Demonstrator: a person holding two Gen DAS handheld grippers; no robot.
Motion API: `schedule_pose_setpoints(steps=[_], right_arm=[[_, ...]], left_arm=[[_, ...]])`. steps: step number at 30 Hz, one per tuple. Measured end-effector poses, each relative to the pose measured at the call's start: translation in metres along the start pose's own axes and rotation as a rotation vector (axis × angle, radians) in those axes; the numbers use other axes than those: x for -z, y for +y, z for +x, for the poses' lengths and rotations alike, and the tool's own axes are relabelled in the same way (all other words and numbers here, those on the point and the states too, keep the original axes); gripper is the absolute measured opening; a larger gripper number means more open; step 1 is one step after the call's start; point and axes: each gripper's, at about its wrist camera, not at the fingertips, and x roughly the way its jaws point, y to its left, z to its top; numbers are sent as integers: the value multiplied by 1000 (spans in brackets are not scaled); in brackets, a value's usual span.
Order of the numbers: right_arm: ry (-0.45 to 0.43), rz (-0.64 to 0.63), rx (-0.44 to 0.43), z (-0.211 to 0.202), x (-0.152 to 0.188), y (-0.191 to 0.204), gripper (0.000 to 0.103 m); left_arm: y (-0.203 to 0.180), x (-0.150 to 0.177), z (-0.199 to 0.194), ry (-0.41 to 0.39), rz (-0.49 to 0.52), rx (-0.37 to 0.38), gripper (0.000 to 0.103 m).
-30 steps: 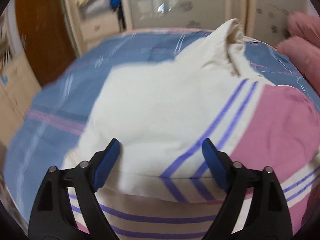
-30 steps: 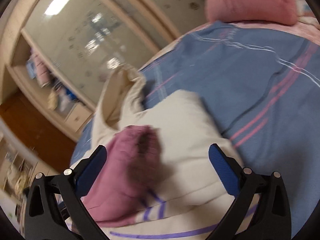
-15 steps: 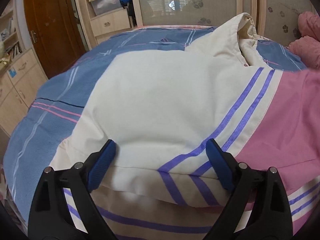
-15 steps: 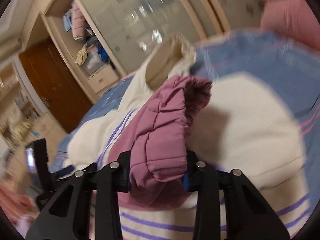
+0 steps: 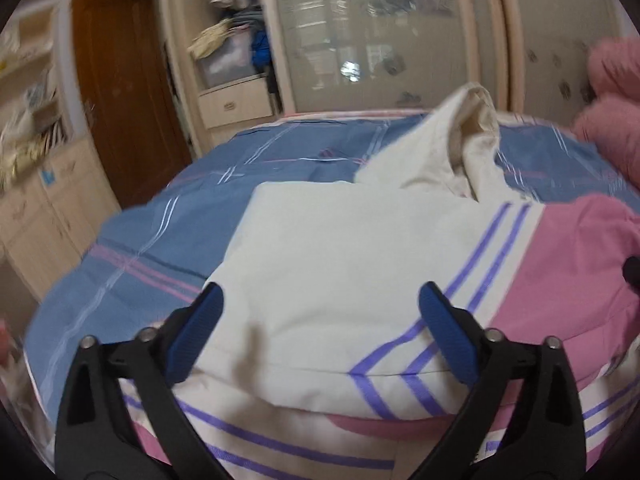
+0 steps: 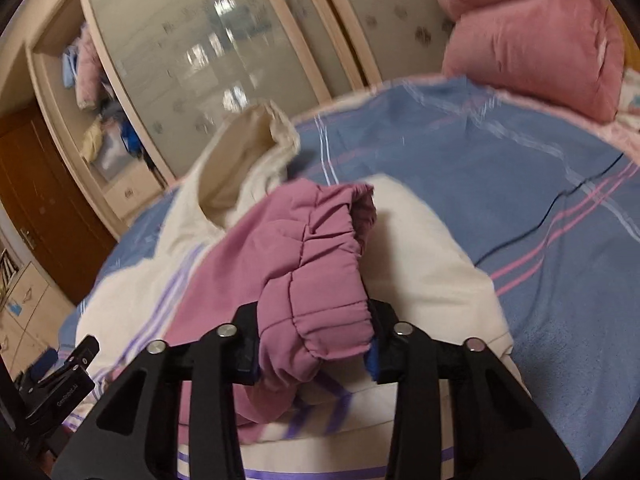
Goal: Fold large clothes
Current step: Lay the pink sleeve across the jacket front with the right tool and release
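A cream padded jacket (image 5: 340,264) with purple stripes and pink sleeves lies on the blue bed; its hood (image 5: 460,148) stands up at the far end. My left gripper (image 5: 320,332) is open and empty, hovering over the jacket's folded cream body. My right gripper (image 6: 312,344) is shut on the pink sleeve cuff (image 6: 320,280) and holds it above the jacket's cream body (image 6: 420,272). The pink sleeve also shows in the left wrist view (image 5: 568,272). The hood also shows in the right wrist view (image 6: 248,160).
The blue striped bedspread (image 5: 168,248) surrounds the jacket. Pink pillows (image 6: 532,40) lie at the bed's head. A wardrobe with glass doors (image 5: 380,40), a wooden door (image 5: 120,100) and drawers (image 5: 40,208) stand beyond the bed.
My right gripper closed on the pink sleeve cuff and lifted it over the jacket. My left gripper stayed open and drew back and up a little from the jacket.
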Motion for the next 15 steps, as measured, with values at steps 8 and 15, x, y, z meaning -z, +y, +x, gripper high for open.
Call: schedule_pose_setpoints(steps=[8, 15], right_arm=[[-31, -23, 102, -8, 3, 1, 63], [-237, -210, 285, -32, 10, 27, 64]], left_arm=[[10, 23, 41, 176, -122, 97, 101], [4, 34, 44, 145, -108, 74, 101]])
